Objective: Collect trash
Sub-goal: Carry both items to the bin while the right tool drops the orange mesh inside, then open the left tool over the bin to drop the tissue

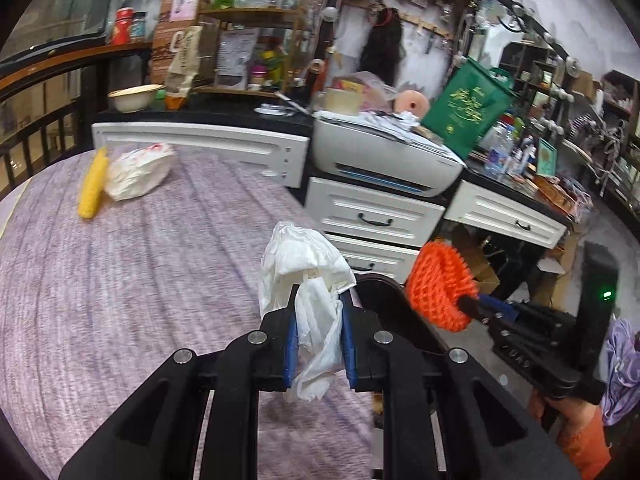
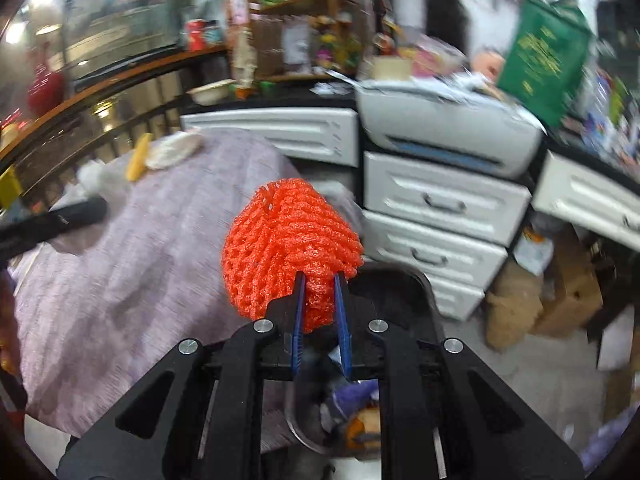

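my left gripper [image 1: 318,300] pinches crumpled white tissue [image 1: 304,264], my right gripper [image 2: 319,280] pinches orange foam net [image 2: 288,248]; the black bin [image 2: 396,288] sits just ahead, off the table's [image 1: 140,280] right edge, nearer the right.

2 hand-held grippers [image 1: 318,304], 1 orange foam net [image 2: 288,256], 1 corn cob [image 1: 93,184], perhaps 2 white wrappers [image 1: 138,174]

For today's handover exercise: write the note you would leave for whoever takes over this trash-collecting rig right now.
Left tongs: shut on a crumpled white tissue.
Right tongs: shut on an orange foam net.
Both are held near the black bin beside the purple-covered table; neither is dropped in yet.
Left on the table: a yellow corn cob and a white wrapper at the far end.
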Available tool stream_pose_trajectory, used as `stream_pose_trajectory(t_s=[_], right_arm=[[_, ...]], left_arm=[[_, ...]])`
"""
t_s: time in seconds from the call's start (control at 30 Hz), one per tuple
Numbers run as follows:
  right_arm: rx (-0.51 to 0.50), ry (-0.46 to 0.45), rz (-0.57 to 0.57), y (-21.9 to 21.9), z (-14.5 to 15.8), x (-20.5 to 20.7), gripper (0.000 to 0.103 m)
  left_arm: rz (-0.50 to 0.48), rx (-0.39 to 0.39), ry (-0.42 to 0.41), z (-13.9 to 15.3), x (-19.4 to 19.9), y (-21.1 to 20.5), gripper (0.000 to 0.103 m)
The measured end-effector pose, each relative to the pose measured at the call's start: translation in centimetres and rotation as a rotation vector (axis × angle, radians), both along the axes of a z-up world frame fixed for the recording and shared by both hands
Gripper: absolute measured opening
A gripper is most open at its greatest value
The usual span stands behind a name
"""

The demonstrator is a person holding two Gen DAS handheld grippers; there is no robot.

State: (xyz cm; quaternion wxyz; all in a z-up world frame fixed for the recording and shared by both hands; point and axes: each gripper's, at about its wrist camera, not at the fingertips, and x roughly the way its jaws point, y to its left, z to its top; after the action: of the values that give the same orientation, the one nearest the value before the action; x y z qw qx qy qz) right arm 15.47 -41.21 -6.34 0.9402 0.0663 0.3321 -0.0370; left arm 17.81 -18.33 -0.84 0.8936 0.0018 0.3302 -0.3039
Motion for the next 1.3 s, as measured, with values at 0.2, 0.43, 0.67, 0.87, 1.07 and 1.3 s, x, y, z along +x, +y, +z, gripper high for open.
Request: stream_pose_trajectory(t_s=[0.2, 0.43, 0.67, 0.87, 1.07, 1.3], right_arm=[[0.012, 0.078, -0.090, -3.1, -3.6, -1.1, 0.015], [0.062, 0.171, -0.167, -5.2, -8.2, -0.9, 0.027], [0.026, 0.195, -0.238, -5.3, -9.8, -1.5, 0.077], [0.049, 0.165, -0.330, -7.9, -8.6, -3.8, 0.080], [0.073, 0.132, -0.455, -11.8, -6.9, -7.0, 0.081], [0.122, 0.108, -0.543, -14.6, -6.1, -9.9, 0.081]], left_arm=[[-0.088, 0.009, -0.010, -0.1, -1.4, -4.0, 0.018], [-0.149, 0.023, -0.004, -0.6, -2.0, -7.3, 0.018], [-0.216, 0.052, 0.011, -1.8, -2.8, -9.8, 0.018], [-0.298, 0.102, 0.045, -4.0, -3.5, -12.7, 0.018], [-0.391, 0.165, 0.083, -6.4, -4.3, -15.9, 0.018], [-0.439, 0.258, 0.135, -10.4, -4.7, -18.6, 0.018]])
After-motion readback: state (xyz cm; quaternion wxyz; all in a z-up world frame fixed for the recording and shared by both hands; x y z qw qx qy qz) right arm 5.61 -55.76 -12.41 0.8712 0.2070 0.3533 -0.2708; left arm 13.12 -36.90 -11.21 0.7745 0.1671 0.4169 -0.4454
